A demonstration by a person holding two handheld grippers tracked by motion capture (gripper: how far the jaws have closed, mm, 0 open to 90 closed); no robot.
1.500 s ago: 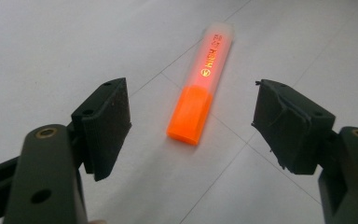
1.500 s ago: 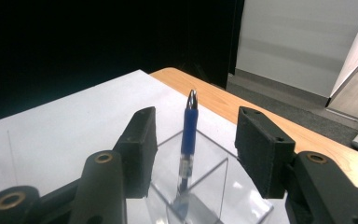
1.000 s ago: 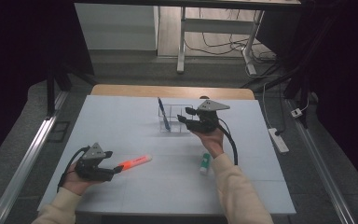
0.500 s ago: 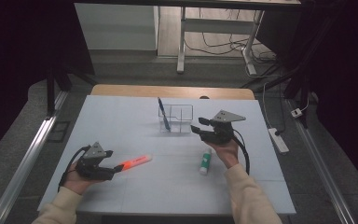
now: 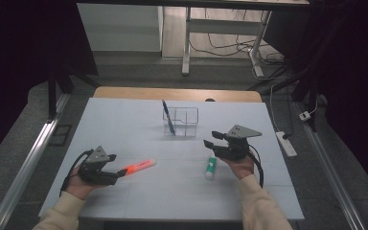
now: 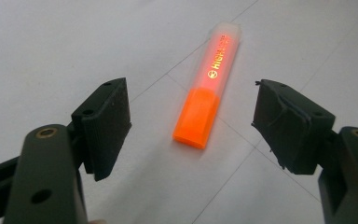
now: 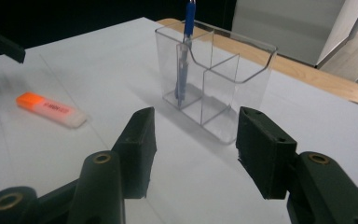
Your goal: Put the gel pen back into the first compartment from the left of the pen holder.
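An orange highlighter [image 5: 138,167] [image 6: 209,91] [image 7: 50,110] lies flat on the white table [image 5: 124,124], its orange end toward my left gripper [image 5: 116,172] [image 6: 191,126]. That gripper is open and the marker's near end lies on the table just ahead of its jaws, untouched. My right gripper [image 5: 210,143] [image 7: 195,149] hovers open and empty at the right, pointing toward a clear divided holder [image 5: 181,121] [image 7: 214,79]. A blue pen [image 5: 167,116] [image 7: 184,51] stands in the holder's left compartment. A white and green tube [image 5: 211,167] lies on the table under the right gripper's tips.
A wooden strip [image 5: 177,94] borders the table's far edge. A white power strip [image 5: 286,143] lies off the table at the right. A metal rail [image 5: 24,167] runs along the left side. The table shows bare surface at the front centre and far left.
My right hand has moved right and back from the holder toward the near right side, uncovering the white and green tube. The left gripper and the highlighter have stayed where they were.
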